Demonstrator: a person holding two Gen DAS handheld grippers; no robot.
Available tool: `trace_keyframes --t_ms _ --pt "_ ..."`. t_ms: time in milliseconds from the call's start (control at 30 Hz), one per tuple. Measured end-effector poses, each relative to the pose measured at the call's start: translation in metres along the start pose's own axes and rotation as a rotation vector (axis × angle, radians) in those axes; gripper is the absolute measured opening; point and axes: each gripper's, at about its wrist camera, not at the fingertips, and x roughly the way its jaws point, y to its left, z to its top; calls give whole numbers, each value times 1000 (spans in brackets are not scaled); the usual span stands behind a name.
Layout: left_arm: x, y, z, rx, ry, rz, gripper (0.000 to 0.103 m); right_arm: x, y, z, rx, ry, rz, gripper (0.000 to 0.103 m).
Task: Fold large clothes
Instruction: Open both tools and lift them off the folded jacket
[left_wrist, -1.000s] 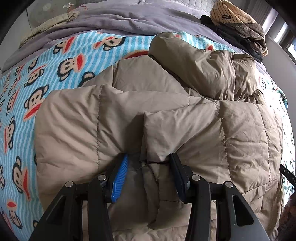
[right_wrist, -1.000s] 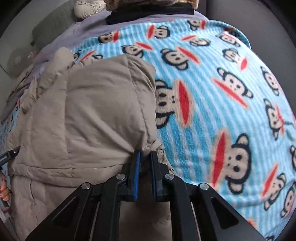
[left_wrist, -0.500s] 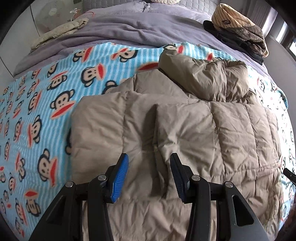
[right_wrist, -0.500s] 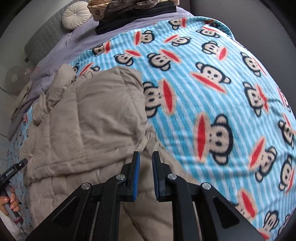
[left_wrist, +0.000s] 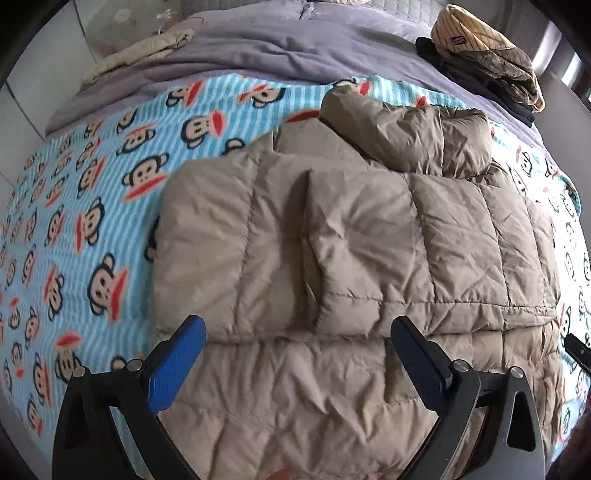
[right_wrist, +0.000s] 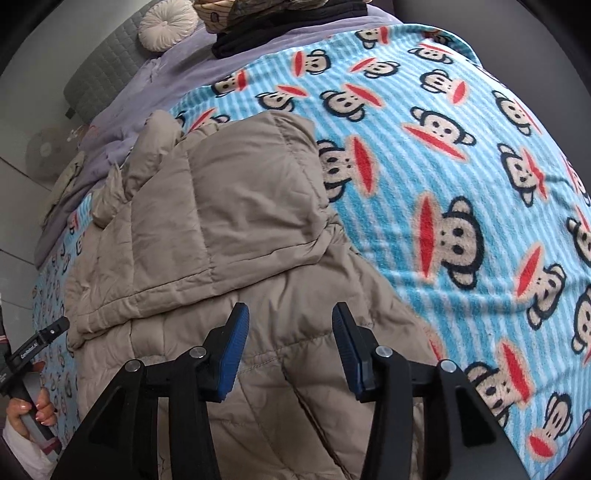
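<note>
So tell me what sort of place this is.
Most likely a bedroom: the tan quilted puffer coat lies on a bed spread with a blue striped monkey-print fleece blanket, with a grey padded headboard and a round cream cushion behind.

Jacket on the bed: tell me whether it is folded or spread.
Partly folded. The jacket has a quilted flap doubled over its lower part, the edge lying across it, and its hood bunched at the top. The lower part is still flat.
</note>
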Motion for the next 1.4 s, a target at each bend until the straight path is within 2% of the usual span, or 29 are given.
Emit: trace_keyframes --t_ms 100,167,333,400,433,533,700,867,967,1133,1300,1400 --pt "3 -7 -4 2 11 31 101 -1 2 0 -15 2 32 69" --pt "5 -10 -6 1 15 64 101 -4 5 -1 -32 -3 72 85" --pt "2 -19 -13 9 16 82 101 -12 8 1 -44 -22 157 86" --pt "-2 -23 -15 16 10 90 101 -16 6 2 -32 -42 210 92" --pt "-4 -26 -17 16 6 98 101 -17 5 3 -26 -48 224 102" --pt "-7 -32 -24 21 0 114 101 -16 3 5 -26 -34 249 103" --pt "-9 -36 -47 24 20 119 101 -5 6 4 -61 42 267 103" --pt "-15 -38 -74 12 60 99 101 8 5 -7 -44 148 334 103" --pt "-24 -35 -86 18 74 83 101 9 4 -18 -6 181 367 103" --pt "-31 -25 -101 31 84 41 101 3 0 -40 76 184 354 103" --pt "-55 -8 -115 59 71 0 101 -22 4 -64 85 137 275 103" --pt "-68 3 -126 83 86 -7 101 -39 9 -80 116 125 262 103"
